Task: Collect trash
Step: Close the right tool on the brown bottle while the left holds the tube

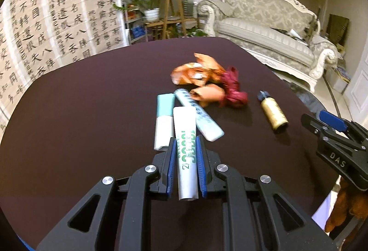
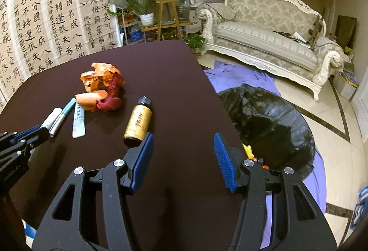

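Note:
My left gripper (image 1: 185, 145) is shut on a white tube with green print (image 1: 186, 147), held just above the dark table (image 1: 92, 113). Beside it lie a white and teal tube (image 1: 163, 122) and a pale blue tube (image 1: 199, 114). Behind them sits a heap of orange wrappers (image 1: 195, 74) and a crumpled red wrapper (image 1: 233, 90). A gold bottle (image 1: 273, 113) with a dark cap lies to the right. My right gripper (image 2: 182, 154) is open and empty over the table, with the gold bottle (image 2: 138, 122) just left of its left finger.
A black trash bag (image 2: 266, 122) stands open on the floor past the table's right edge, on a purple cloth (image 2: 241, 76). A white sofa (image 2: 271, 32) and plant stands (image 2: 165, 12) are behind. The right gripper shows at the right edge of the left wrist view (image 1: 333, 140).

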`<state>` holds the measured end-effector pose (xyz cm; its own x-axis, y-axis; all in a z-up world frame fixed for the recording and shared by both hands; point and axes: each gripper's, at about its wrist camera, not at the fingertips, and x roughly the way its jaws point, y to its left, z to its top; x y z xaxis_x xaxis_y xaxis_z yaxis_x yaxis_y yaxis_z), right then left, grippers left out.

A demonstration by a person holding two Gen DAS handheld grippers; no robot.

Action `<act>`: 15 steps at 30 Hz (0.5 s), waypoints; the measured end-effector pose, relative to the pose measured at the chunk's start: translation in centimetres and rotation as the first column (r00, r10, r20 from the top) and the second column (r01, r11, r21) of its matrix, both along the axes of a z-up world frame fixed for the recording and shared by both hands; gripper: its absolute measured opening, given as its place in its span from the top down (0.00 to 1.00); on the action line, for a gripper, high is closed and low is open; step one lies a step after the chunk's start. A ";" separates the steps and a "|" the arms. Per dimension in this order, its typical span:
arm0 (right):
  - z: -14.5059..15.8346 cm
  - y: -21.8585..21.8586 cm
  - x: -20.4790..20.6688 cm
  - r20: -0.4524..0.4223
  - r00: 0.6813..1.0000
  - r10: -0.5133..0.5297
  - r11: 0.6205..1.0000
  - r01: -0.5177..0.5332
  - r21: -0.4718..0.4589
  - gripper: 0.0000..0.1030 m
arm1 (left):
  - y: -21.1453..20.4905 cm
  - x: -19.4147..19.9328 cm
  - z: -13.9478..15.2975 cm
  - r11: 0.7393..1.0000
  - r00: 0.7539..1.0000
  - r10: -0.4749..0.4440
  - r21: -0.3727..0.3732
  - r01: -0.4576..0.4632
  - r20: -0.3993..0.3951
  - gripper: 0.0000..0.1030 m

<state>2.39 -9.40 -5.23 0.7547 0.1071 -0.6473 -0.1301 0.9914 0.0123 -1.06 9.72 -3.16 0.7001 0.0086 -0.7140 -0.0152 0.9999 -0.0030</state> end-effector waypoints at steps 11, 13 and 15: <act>-0.3 3.0 3.4 -0.034 0.998 0.057 0.998 -0.058 -0.023 0.49 | 4.5 2.2 -0.5 0.995 0.996 0.094 0.018 -0.094 -0.005 0.82; -0.4 3.6 4.0 -0.047 0.997 0.066 0.997 -0.067 -0.031 0.49 | 4.8 2.5 -0.6 0.995 0.995 0.097 0.017 -0.097 -0.009 0.82; -0.6 3.9 4.3 -0.054 0.996 0.073 0.996 -0.076 -0.039 0.49 | 5.0 2.9 -0.8 0.995 0.995 0.099 0.015 -0.099 -0.013 0.82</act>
<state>6.70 -5.45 -5.83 0.7103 0.1342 -0.6910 -0.2038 0.9788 -0.0194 1.83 14.76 -3.93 0.6855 0.0874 -0.7228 -0.1141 0.9934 0.0119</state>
